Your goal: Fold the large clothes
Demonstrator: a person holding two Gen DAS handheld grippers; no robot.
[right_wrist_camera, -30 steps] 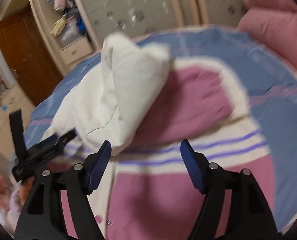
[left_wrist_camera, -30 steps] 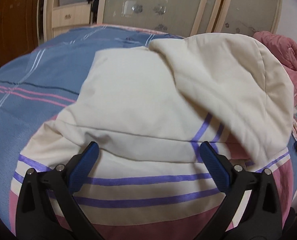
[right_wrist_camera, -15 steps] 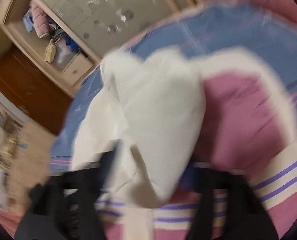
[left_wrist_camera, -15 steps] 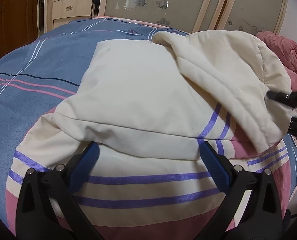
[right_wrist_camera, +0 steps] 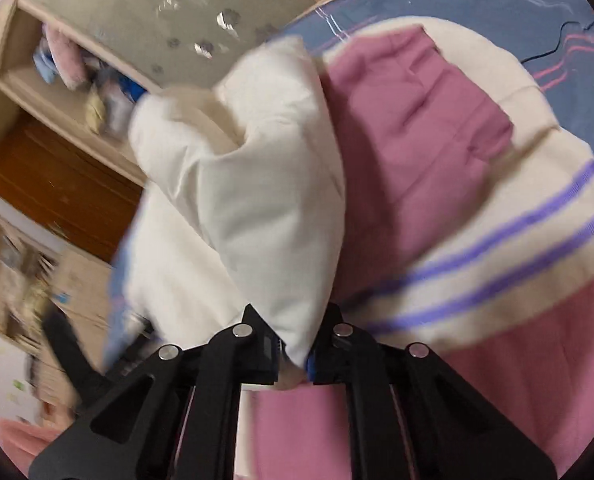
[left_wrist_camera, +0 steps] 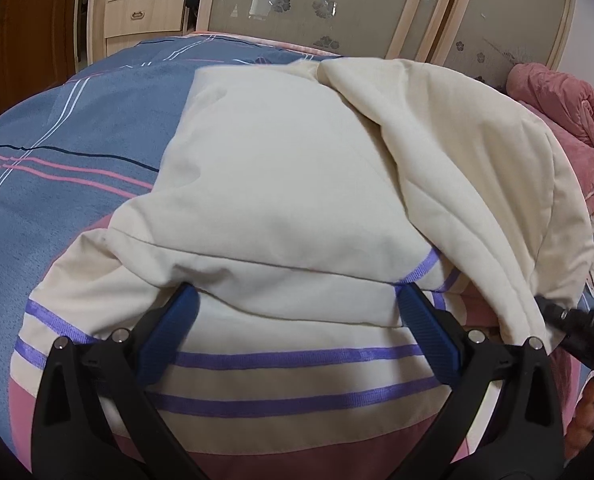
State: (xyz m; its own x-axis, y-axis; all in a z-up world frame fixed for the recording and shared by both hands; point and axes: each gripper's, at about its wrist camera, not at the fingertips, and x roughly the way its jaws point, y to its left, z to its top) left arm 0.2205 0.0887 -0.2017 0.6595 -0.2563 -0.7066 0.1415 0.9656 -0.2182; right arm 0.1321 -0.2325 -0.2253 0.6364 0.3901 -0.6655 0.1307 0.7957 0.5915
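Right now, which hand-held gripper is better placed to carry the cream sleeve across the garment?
The right hand-held gripper: it is already shut on the sleeve end. The left hand-held gripper is open, pinching nothing.

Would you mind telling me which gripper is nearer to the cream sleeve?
Right. The right gripper is shut on the cream sleeve; the left gripper hovers open over the garment's folded body beside it.

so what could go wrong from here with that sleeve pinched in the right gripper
The right gripper is shut on only the tip of the cream sleeve, so a pull could slip it free. The left gripper stands open at the cream garment's near edge, holding nothing, so the body may drag across the striped bedcover.
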